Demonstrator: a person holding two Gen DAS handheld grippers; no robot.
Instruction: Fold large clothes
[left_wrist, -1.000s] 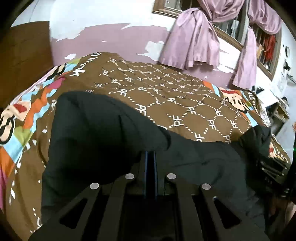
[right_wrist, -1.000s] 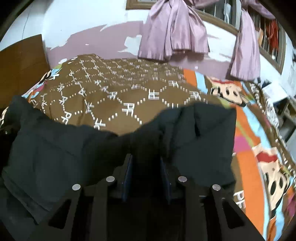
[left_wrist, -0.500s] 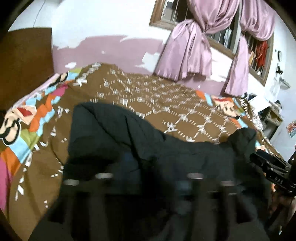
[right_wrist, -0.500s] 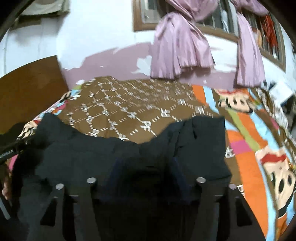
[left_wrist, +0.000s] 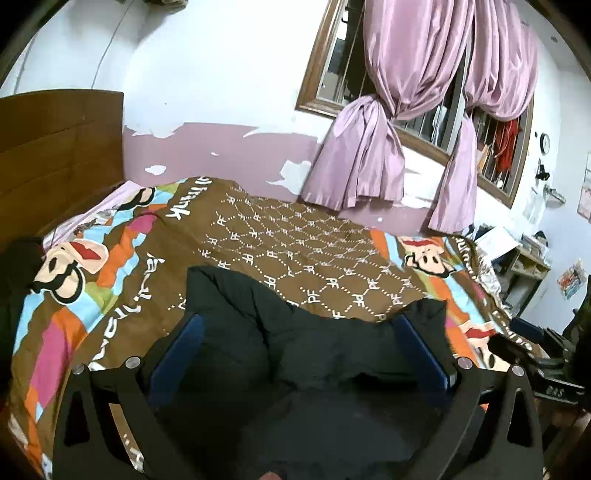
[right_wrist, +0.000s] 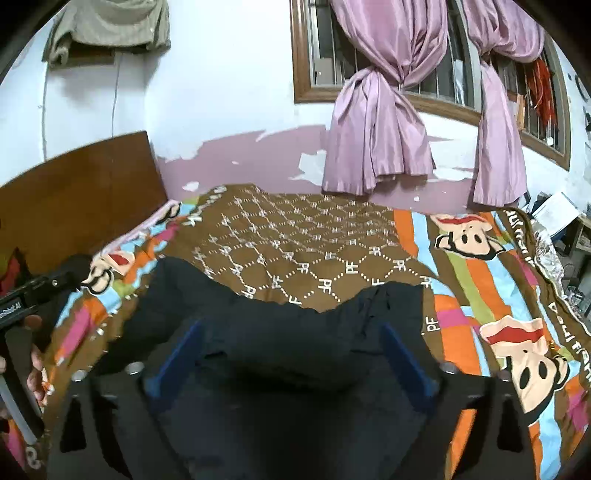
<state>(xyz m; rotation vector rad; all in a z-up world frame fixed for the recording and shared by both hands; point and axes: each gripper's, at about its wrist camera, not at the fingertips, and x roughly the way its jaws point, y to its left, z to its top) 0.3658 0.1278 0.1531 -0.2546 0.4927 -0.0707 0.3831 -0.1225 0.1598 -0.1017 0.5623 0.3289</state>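
Across the lower half of the left wrist view, the left gripper (left_wrist: 301, 345) stands with its blue-padded fingers (left_wrist: 181, 345) spread wide and released, nothing between them but the black garment (left_wrist: 295, 332) lying beneath. The garment rests on a brown bedspread (left_wrist: 295, 236) printed with repeated "PF" letters in a dotted diamond grid, with cartoon monkey faces and striped bands along its borders. At the right edge of the frame the other gripper (left_wrist: 554, 373) shows as a dark bar with small white lettering too blurred to read. Purple curtains (left_wrist: 369, 155) hang knotted at a barred window (left_wrist: 340, 70) in the upper right, and a wooden headboard (left_wrist: 59, 147) fills the upper left. A second ago these fingers were pressed together on a fold of the cloth; they have since let go and parted.

Over in the right wrist view, the right gripper (right_wrist: 291, 350) is likewise released, its fingers (right_wrist: 183, 350) splayed above the black garment (right_wrist: 280, 332), which lies spread across the near side of the bedspread (right_wrist: 295, 229). The left gripper (right_wrist: 33, 295) enters at the left edge, carrying a white label whose text is cut off and unreadable, with a hand (right_wrist: 35, 365) below it. A second ago the right fingers clamped a bunch of the cloth; that hold is now gone.
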